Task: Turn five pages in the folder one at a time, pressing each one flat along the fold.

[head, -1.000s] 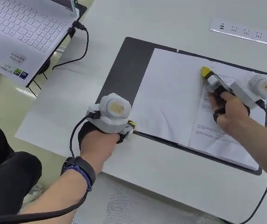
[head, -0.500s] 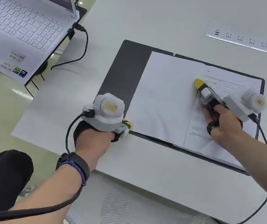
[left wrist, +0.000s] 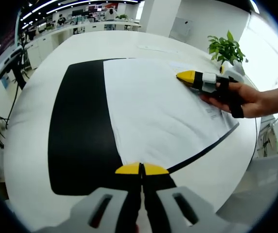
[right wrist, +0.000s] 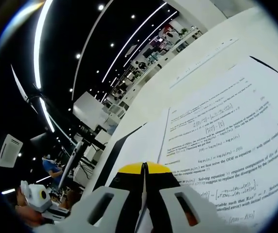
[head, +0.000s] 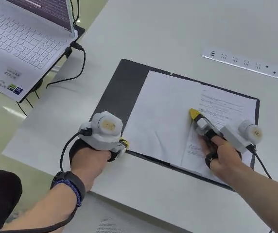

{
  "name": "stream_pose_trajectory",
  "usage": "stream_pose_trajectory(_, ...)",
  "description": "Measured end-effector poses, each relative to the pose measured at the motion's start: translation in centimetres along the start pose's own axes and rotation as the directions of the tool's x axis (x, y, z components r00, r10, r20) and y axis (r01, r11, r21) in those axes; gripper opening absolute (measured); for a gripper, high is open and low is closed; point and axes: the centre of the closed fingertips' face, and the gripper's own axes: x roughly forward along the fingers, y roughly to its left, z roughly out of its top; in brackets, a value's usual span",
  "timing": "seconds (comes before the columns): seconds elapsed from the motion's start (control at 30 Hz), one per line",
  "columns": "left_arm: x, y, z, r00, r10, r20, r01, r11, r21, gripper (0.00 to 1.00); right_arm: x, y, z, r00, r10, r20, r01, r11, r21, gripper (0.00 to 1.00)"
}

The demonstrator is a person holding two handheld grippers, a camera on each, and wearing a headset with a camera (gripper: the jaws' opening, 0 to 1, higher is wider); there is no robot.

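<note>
- The right hand-held gripper (head: 194,115) is seen clenched: its two yellow tips are pressed together and nothing is gripped between them.
- Its tips are set down on the paper at the fold, just where the blank page (head: 161,114) meets the printed page (head: 229,109). The body is held low and slanted over the printed page by the right hand (head: 221,153).
- The left hand-held gripper (head: 123,143) is also clenched, its yellow tips closed against each other with no sheet seen between them.
- Its tips are rested at the near edge of the folder (head: 117,94), beside the lower corner of the blank page. It is held by the left hand (head: 88,158), on whose wrist a dark band (head: 73,180) is worn.
- The folder is laid open at a slant on the white desk (head: 168,34). Its black inner cover is bare on the left, the blank page is spread over the middle, and the printed page is laid on the right.
- In the right gripper view, lines of text and formulas are shown on the printed page beyond the closed tips.
- A white laptop (head: 17,39) is placed at the far left, well apart from the folder, and a black cable (head: 78,60) is run from its side.
- A white power strip (head: 241,62) is set on the desk beyond the folder.
- A potted plant (left wrist: 225,47) is seen beyond the right hand in the left gripper view.
</note>
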Motion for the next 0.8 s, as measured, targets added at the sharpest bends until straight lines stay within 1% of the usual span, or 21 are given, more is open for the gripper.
stream_pose_trajectory(0.03, 0.0, 0.0, 0.0, 1.0, 0.0, 0.001, 0.0, 1.0, -0.002, 0.0, -0.2, 0.1, -0.1, 1.0, 0.0, -0.002, 0.0, 1.0, 0.001, 0.0)
stream_pose_trajectory(0.1, 0.0, 0.0, 0.0, 1.0, 0.0, 0.003, 0.0, 1.0, -0.006, 0.0, -0.4, -0.1, -0.4, 1.0, 0.0, -0.005, 0.0, 1.0, 0.003, 0.0)
stream_pose_trajectory(0.17, -0.1, 0.0, -0.1, 1.0, 0.001, 0.004, -0.001, 1.0, -0.007, 0.0, -0.9, 0.3, -0.8, 0.9999, 0.001, -0.01, -0.001, 1.0, 0.003, 0.0)
stream_pose_trajectory(0.2, -0.1, 0.0, -0.1, 1.0, 0.003, 0.003, -0.003, 1.0, -0.008, 0.0, -1.1, 0.1, -1.0, 0.9999, 0.002, -0.011, -0.002, 1.0, 0.004, 0.0)
stream_pose_trajectory(0.3, -0.1, 0.0, -0.1, 1.0, 0.004, 0.008, -0.004, 1.0, -0.017, 0.0, -1.7, 0.1, -1.3, 0.9999, -0.007, -0.012, 0.007, 1.0, -0.004, 0.0)
stream_pose_trajectory(0.43, -0.1, 0.0, -0.1, 0.9998, 0.009, 0.019, -0.009, 1.0, -0.018, 0.0, -2.2, 0.0, -2.1, 0.9998, -0.01, -0.015, 0.01, 1.0, 0.002, 0.0)
stream_pose_trajectory(0.57, -0.1, 0.0, -0.1, 0.9995, 0.016, 0.027, -0.015, 1.0, -0.018, 0.0, -3.1, 0.3, -3.3, 0.9994, -0.002, -0.034, 0.001, 1.0, -0.004, 0.0)
stream_pose_trajectory(0.8, -0.2, 0.1, -0.1, 0.9992, 0.001, 0.04, 0.0, 1.0, -0.02, 0.0, -3.8, 0.3, -4.4, 0.9986, 0.0, -0.054, -0.001, 1.0, -0.009, 0.0)
